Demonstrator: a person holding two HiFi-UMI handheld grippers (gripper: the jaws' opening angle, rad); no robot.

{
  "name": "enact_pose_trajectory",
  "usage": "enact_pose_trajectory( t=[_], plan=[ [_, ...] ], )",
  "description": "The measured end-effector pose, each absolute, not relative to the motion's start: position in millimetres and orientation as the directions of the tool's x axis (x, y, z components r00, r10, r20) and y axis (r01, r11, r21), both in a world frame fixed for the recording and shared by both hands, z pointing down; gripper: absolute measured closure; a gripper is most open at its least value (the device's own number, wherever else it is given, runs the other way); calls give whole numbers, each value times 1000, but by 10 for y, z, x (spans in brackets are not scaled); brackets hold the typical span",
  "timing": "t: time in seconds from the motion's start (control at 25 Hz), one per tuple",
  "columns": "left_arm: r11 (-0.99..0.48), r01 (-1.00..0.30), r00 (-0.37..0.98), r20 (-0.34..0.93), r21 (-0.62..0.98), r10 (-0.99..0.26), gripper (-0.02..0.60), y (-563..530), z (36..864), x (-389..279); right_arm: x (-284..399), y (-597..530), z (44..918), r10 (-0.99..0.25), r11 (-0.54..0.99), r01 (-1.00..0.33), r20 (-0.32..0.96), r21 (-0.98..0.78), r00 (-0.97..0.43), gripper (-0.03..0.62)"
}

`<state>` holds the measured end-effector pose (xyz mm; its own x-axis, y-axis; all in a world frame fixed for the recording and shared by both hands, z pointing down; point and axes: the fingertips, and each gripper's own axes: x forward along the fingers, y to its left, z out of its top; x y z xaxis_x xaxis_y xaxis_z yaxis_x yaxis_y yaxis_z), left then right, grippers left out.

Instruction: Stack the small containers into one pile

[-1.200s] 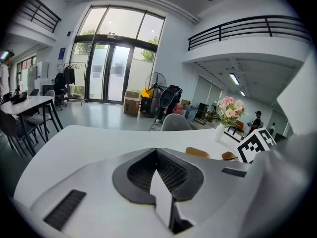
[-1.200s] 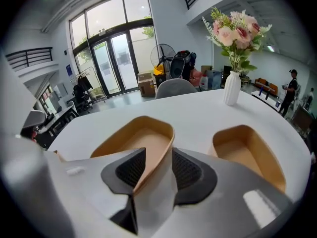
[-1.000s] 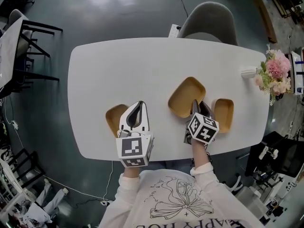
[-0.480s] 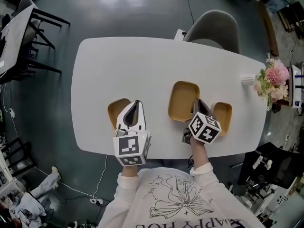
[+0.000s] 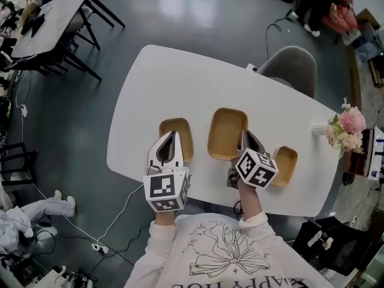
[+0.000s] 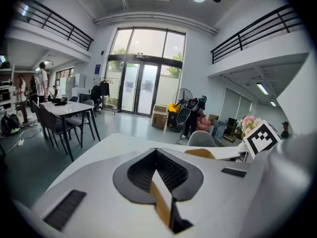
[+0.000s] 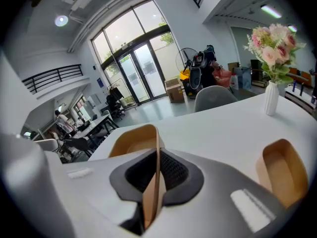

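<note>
Head view looks steeply down onto a white desk (image 5: 180,83) carrying 3 tan containers in a rough row. The middle container (image 5: 227,131) is the biggest. The left container (image 5: 183,134) lies close at its 9 o'clock, apart from it. The right container (image 5: 284,165) lies at its 4 o'clock, also apart. The left gripper (image 5: 173,138) reaches in from 6 o'clock over the near-left part of the left container. The right gripper (image 5: 245,138) comes in from 6 o'clock along the middle container's right wall, between that container and the right one.

Left gripper view shows the fingers (image 6: 136,171) clenched on a thin tan wall standing edge-on between the pads, the wall of the left container. The rest of that container is hidden under the gripper's body.

Right gripper view shows the fingers (image 7: 173,175) have just been closing and pinch the middle container's side wall, which runs upright between the pads. The container's hollow opens at 11 o'clock from them. The right container sits alone on the desk at 3 o'clock in that view, untouched. Whether either gripped container is clear of the desk I cannot tell.

A vase of pink flowers (image 5: 346,125) stands at the desk's edge at 3 o'clock of the middle container. A grey chair (image 5: 289,68) is drawn up at the far side at 1 o'clock.
</note>
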<state>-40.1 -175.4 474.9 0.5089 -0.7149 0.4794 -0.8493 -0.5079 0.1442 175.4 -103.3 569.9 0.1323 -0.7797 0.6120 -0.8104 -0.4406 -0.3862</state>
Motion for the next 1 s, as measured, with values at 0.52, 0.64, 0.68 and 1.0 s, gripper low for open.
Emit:
enact_pose_trajectory(
  t=[0.52, 0.64, 0.68, 1.0],
  plan=[
    [-295, -948, 317, 471, 123, -823, 575, -1548, 4650, -1513, 534, -1513, 5612, -803, -190, -885, 585, -426, -109, 565],
    [-264, -957, 290, 475, 122, -831, 575, -1526, 4671, -1684, 335, -1569, 5698, -786, -166, -888, 601, -429, -143, 565],
    [-253, -960, 281, 479, 122, -832, 575, -1519, 4685, -1735, 280, -1585, 5730, -780, -160, -888, 607, -430, -154, 565],
    [-197, -972, 234, 502, 127, -833, 575, -1535, 4784, -2052, 8, -1702, 5973, -738, -149, -892, 649, -427, -188, 565]
  ],
)
